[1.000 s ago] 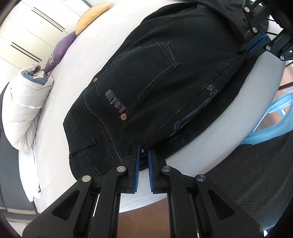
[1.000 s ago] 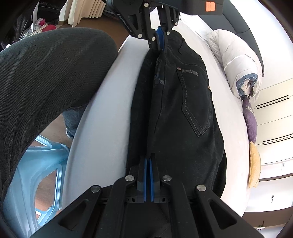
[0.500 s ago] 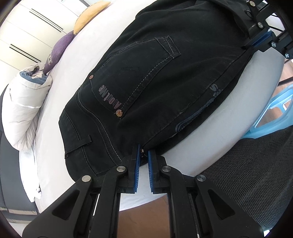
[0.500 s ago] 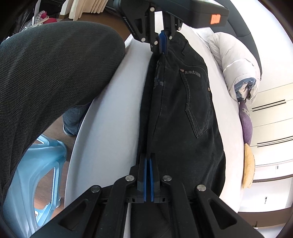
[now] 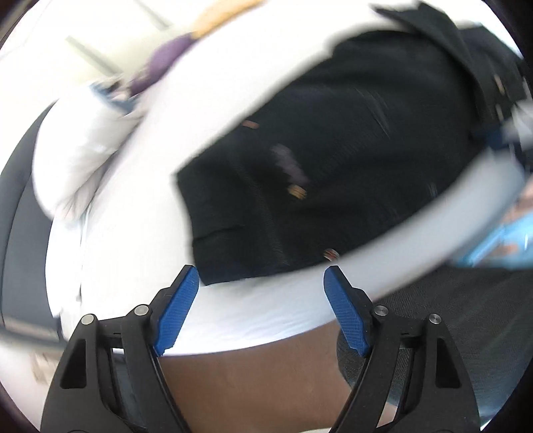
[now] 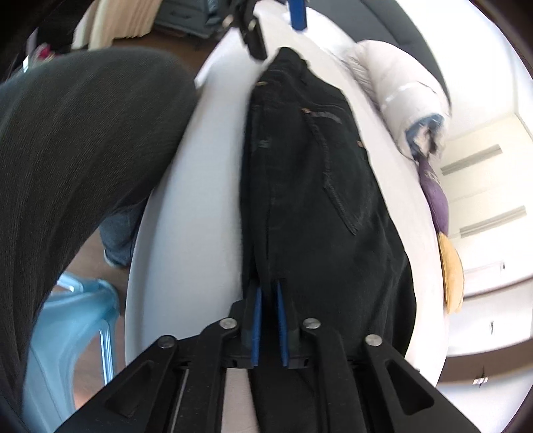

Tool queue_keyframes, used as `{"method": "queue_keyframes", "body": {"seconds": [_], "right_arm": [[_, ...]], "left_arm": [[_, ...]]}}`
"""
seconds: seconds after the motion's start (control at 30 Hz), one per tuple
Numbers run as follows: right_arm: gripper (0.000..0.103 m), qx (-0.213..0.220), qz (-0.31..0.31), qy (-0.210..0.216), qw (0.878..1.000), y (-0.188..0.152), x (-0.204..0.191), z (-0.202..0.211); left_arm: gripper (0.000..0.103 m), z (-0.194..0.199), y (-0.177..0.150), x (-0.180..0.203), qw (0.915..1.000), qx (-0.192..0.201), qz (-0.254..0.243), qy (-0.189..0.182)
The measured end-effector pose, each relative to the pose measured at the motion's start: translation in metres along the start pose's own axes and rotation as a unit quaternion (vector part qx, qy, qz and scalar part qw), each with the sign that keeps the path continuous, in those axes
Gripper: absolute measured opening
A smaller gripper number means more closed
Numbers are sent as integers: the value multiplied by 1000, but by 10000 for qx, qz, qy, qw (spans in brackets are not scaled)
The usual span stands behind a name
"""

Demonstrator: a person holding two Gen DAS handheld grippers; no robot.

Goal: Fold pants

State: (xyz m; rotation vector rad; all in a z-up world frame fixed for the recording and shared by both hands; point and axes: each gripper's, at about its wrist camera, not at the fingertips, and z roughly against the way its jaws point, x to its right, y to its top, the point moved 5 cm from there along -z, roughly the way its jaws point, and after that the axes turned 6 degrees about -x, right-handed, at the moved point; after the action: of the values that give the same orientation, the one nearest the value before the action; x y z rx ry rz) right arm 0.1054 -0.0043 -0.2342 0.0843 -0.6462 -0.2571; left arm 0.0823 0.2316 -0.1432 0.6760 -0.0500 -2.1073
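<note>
Black jeans [image 5: 333,160] lie folded lengthwise on a white bed [image 5: 140,239], back pocket up; the left wrist view is blurred by motion. My left gripper [image 5: 261,286] is wide open and empty, just off the waistband edge. In the right wrist view the jeans [image 6: 316,186] stretch away from me. My right gripper [image 6: 268,296] has its jaws slightly parted around the near fold of the jeans. The left gripper [image 6: 276,20] shows at the far end, clear of the waistband.
A white puffy jacket [image 6: 399,86], a purple cushion [image 6: 433,200] and a yellow cushion [image 6: 451,266] lie along the far side of the bed. The person's grey-clad leg [image 6: 73,160] and a light blue plastic stool [image 6: 66,333] stand beside the bed edge.
My left gripper let go of the waistband, opened wide and pulled back. My right gripper's jaws loosened a little on the fold. The jeans now lie flat on the bed.
</note>
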Motion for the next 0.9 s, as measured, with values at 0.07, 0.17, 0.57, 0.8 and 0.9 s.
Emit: {"method": "queue_keyframes", "body": {"seconds": [0.07,0.17,0.57,0.8,0.9], "right_arm": [[42,35,-272,-183,9995,-1,6,3],[80,286,-755,-52,9967,-4,17,18],[81,193,-4520,797,8882,-149,94,66],[82,128,-6629,981,7422,-254,221,44],[82,21,-6952,859,7137,-263,277,21]], "left_arm": [[77,15,17,-12,9983,193,533,-109],[77,28,60,-10,9909,565,1122,-476],[78,-82,158,119,9838,-98,1102,-1407],[82,-38,190,101,9680,360,1726,-1785],[92,-35,211,105,9541,467,2077,-2105]]}}
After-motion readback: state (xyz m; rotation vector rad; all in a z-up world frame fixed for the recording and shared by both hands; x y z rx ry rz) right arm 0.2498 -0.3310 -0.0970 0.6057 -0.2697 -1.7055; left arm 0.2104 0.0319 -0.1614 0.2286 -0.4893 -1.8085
